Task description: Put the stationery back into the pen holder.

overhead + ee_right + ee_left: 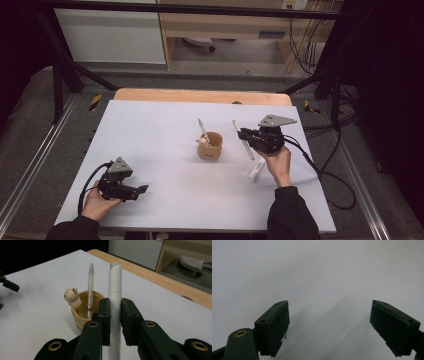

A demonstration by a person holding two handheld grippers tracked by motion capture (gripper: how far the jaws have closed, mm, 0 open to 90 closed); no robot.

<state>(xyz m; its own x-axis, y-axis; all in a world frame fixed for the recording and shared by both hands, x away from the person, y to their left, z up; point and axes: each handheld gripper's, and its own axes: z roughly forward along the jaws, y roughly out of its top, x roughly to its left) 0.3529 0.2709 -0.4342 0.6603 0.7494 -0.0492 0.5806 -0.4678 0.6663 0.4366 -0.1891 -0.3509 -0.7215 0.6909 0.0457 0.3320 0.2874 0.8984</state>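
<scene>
A: High view first: any writing I can read on these things?

B: None that I can make out. The white pen [243,139] in the right gripper [241,133] is plain; in the right gripper view it [115,290] bears only a faint chevron pattern pressed into its upper part, no letters. The wooden cup [210,146] may have a small mark low on its wall, but it is too small to read.

A: How do the jaws stand?

B: The right gripper's [115,322] pads are clamped on the white pen, which stands upright between them and sticks out well above them. The left gripper's [329,327] jaws stand wide apart with nothing between them, just bare white table [317,272].

A: Where is the pen relative to the cup?

B: Just beside it, to its right in the high view, apart from the rim. The cup already holds a clear pen [203,132], leaning, and a small bear figure [202,142] sits on its rim.

A: Edges and room?

B: The cup stands near the table's [150,130] middle, with open surface on all sides. A white cap [256,170] lies by the right hand [278,162]. The left gripper [142,190] rests near the front left edge, well apart from everything.
</scene>
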